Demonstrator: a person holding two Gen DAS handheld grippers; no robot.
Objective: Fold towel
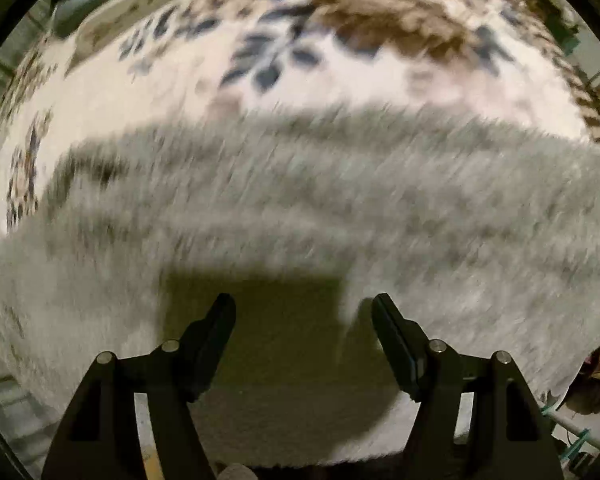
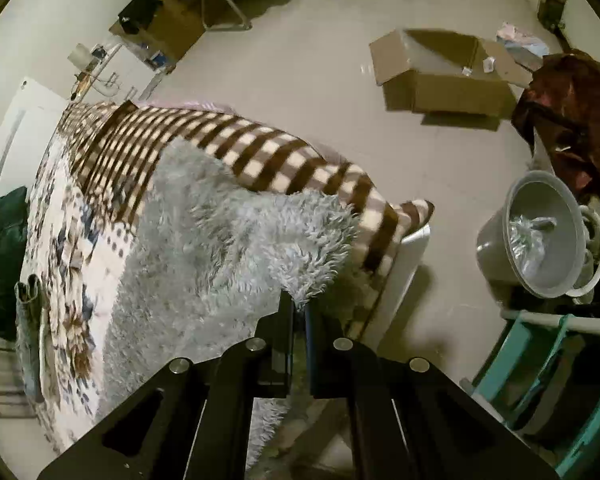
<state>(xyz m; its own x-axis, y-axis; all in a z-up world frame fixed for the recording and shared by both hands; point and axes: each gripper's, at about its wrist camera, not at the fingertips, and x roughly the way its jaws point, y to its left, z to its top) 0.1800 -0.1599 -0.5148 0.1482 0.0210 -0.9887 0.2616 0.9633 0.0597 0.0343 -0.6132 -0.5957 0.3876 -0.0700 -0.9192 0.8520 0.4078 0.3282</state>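
A shaggy light grey towel lies spread across a bed and fills the blurred left wrist view. My left gripper points straight down over it, jaws open with nothing between them, casting a shadow on the pile. In the right wrist view the same towel drapes toward the bed's corner. My right gripper is shut on the towel's near corner, with fluffy pile sticking out above the closed fingertips.
A floral bedspread lies under the towel, and a brown-and-cream checked blanket covers the bed's far edge. On the floor are an open cardboard box, a grey basin, a teal frame and a dark red cloth.
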